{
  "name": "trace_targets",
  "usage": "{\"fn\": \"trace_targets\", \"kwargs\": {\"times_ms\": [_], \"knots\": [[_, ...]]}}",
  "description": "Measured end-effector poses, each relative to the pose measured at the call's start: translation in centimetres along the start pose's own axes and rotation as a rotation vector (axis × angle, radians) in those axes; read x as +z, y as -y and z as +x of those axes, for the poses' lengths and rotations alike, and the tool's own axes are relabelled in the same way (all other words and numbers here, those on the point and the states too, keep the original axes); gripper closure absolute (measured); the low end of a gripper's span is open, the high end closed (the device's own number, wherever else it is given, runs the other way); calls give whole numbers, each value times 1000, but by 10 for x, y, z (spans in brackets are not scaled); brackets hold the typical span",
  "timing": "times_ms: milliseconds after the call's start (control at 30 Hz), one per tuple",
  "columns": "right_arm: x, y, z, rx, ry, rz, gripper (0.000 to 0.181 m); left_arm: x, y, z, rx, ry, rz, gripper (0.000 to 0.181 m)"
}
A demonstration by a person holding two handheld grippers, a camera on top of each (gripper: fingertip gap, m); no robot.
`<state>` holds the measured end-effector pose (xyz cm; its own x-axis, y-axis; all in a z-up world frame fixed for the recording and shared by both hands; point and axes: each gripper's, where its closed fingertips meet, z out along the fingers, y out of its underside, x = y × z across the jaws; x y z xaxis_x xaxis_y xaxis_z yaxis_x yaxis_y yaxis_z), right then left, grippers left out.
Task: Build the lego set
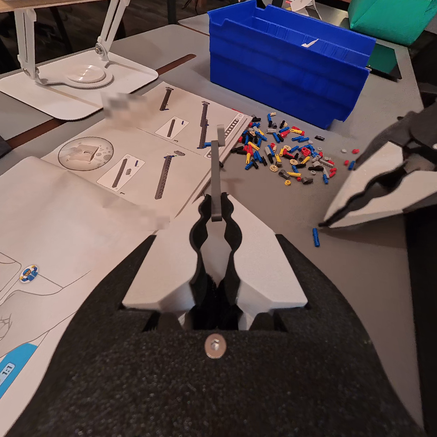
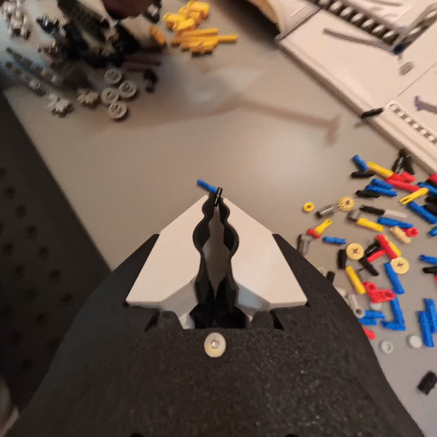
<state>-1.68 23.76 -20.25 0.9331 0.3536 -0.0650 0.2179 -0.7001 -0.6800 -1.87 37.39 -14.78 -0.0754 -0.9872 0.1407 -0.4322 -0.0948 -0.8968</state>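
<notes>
While the left gripper (image 1: 215, 201) is pinching a long grey beam (image 1: 215, 179) between its closed tips, the beam is sticking up and away from the fingers, above the edge of the open instruction booklet (image 1: 113, 170). A second grey piece (image 1: 221, 134) is showing at the beam's far end, though it is hard to tell whether the two are joined. Over on the right, the right gripper (image 2: 215, 197) is closing its tips on a small black pin (image 2: 218, 193), which is poking out just past them. A blue pin (image 2: 206, 185) is lying on the grey table (image 2: 212, 146) just behind that black pin. In the left wrist view the right gripper (image 1: 325, 224) is hanging with its tips near another loose blue pin (image 1: 316, 237). A scatter of small blue, red, yellow and black connectors (image 1: 288, 151) is spreading across the table between the booklet and a blue plastic bin (image 1: 283, 78). Farther off in the blurred right wrist view, a cluster of yellow parts (image 2: 194, 30) and several grey gear-like wheels (image 2: 118, 94) are lying near a dark heap of pieces (image 2: 78, 40). A white stand (image 1: 78, 71) is sitting beyond the booklet.
</notes>
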Motion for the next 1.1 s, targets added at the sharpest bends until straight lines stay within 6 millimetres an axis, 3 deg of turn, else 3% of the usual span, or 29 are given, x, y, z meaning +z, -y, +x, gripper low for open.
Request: {"fn": "trace_targets", "kwargs": {"times_ms": [100,433,667,867,1000,1100], "knots": [[-1,-18,-10,-26,-35,-41,178,1,-1,5,19,-13,-9,175],[1,-16,-5,-3,-101,-25,173,6,-4,15,40,-40,-26,175],[-22,-1,9,99,-106,80,162,-4,13,15,79,4,22,175],[-31,-10,11,214,-99,78,151,-9,17,14,113,38,15,175],[-35,0,2,230,-100,154,151,-5,4,21,129,-7,-52,175],[-38,17,15,213,-180,211,151,-2,1,29,119,-47,-64,175]]}}
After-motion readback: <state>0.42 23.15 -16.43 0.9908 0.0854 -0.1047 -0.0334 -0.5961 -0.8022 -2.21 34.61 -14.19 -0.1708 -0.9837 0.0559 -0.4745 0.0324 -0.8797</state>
